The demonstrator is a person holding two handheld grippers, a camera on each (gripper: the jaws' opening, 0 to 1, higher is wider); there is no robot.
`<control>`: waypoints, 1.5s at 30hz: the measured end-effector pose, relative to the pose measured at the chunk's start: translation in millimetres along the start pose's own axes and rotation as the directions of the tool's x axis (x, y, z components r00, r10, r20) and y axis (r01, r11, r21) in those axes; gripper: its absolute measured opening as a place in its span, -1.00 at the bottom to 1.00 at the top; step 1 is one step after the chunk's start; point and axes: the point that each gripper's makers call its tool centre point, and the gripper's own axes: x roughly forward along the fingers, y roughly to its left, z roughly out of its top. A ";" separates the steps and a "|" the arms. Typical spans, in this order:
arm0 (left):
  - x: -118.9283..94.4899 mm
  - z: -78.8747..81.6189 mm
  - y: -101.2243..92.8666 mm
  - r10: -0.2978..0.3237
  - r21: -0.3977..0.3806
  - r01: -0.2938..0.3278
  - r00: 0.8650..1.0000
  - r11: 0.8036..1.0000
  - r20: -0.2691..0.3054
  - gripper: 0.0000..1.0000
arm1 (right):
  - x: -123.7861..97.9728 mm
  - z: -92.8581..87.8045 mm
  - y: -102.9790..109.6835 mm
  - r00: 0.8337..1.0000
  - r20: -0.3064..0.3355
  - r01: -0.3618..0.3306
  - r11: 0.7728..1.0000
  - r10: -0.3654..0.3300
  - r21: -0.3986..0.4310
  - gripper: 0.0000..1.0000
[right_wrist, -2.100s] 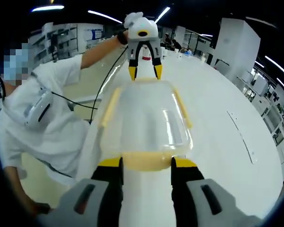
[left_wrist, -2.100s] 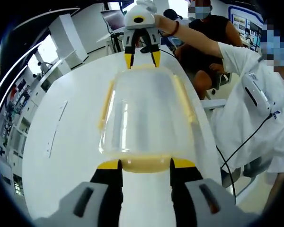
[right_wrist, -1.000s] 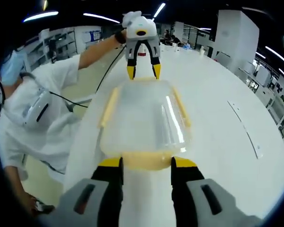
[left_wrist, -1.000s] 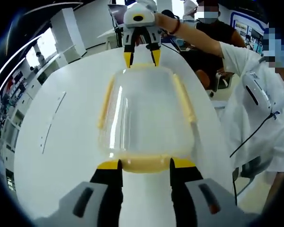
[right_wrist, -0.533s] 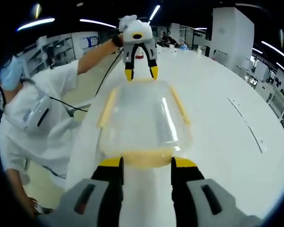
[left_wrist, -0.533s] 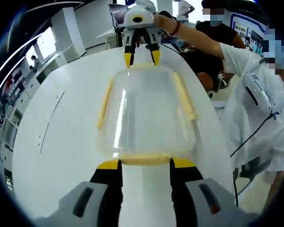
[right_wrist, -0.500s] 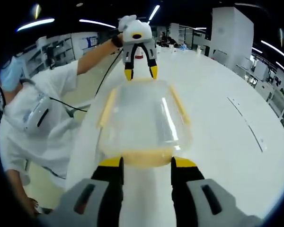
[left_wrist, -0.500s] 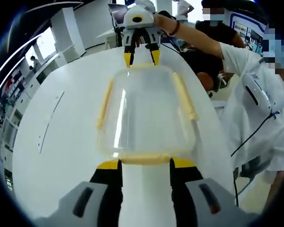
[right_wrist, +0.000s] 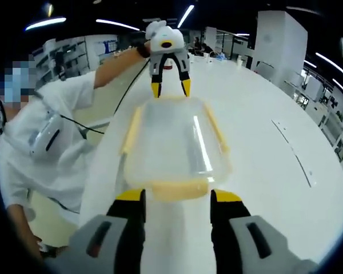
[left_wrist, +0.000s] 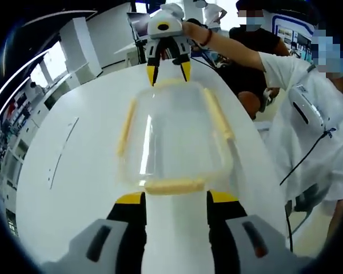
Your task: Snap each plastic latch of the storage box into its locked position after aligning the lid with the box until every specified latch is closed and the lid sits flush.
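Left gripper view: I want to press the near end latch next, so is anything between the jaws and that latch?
Nothing visible: the left gripper stands open just short of the yellow end latch of the storage box, with bare white table between.

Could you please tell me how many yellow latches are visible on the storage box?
4: the near-end latch by the left gripper, the far-end latch by the right gripper, and one along each long side.
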 end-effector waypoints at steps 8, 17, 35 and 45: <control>-18.5 7.3 -6.3 0.050 0.024 -0.050 0.998 0.998 0.034 -0.18 | -11.5 39.4 0.1 0.996 0.068 0.063 0.996 -0.059 -0.068 -0.28; -5.8 43.7 -20.2 0.050 0.112 -0.058 0.996 0.992 0.070 -0.23 | 18.4 62.6 13.8 0.997 0.062 0.052 0.989 -0.044 -0.139 -0.37; -5.9 41.7 -1.2 0.037 0.137 -0.050 0.994 0.989 0.100 -0.28 | 42.1 70.1 -5.7 0.997 0.071 0.010 0.983 0.003 -0.181 -0.42; 6.8 38.3 -7.0 -0.012 0.114 0.007 0.999 0.993 0.042 -0.29 | 40.4 58.2 10.1 0.999 0.030 -0.039 0.984 0.044 -0.175 -0.45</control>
